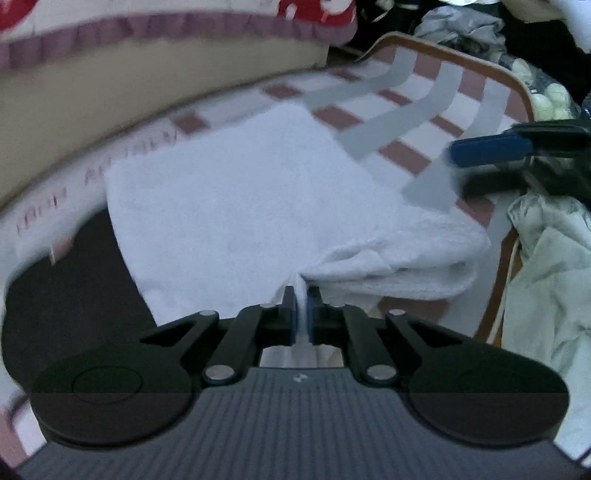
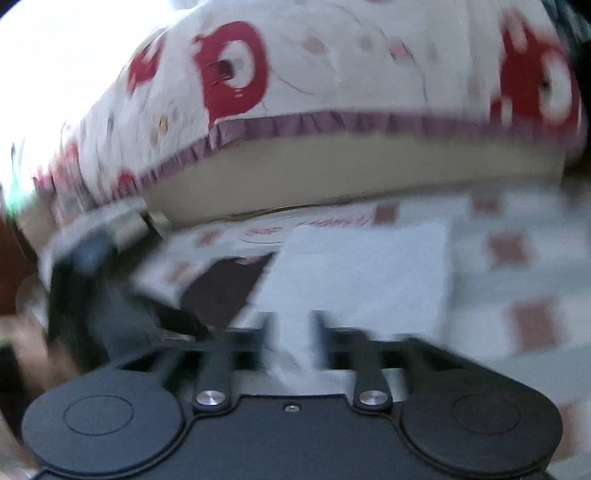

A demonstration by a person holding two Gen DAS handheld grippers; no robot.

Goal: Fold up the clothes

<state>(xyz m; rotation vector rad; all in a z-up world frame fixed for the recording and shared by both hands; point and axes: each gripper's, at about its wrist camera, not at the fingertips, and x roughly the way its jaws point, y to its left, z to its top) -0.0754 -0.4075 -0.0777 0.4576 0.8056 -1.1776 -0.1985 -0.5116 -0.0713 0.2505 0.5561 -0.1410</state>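
Note:
A white towel point(image 1: 236, 206) lies partly folded on a red-and-white checked cloth point(image 1: 402, 155). My left gripper point(image 1: 302, 295) is shut on the towel's near edge, with a pinch of white fabric between its fingers. The right gripper point(image 1: 491, 147) shows at the right in the left wrist view, with blue pads, over the cloth's right side. In the blurred right wrist view my right gripper point(image 2: 291, 321) has its fingers apart, and the towel point(image 2: 362, 273) runs between them; I cannot tell whether they touch it. The left gripper point(image 2: 85, 258) shows at the left there.
A mattress point(image 2: 295, 166) with a red-and-white patterned sheet point(image 2: 332, 66) rises behind the cloth. A pale green garment point(image 1: 546, 266) hangs at the right. More clothes point(image 1: 461, 26) are piled at the back right. A brown wooden rim point(image 1: 491, 70) edges the surface.

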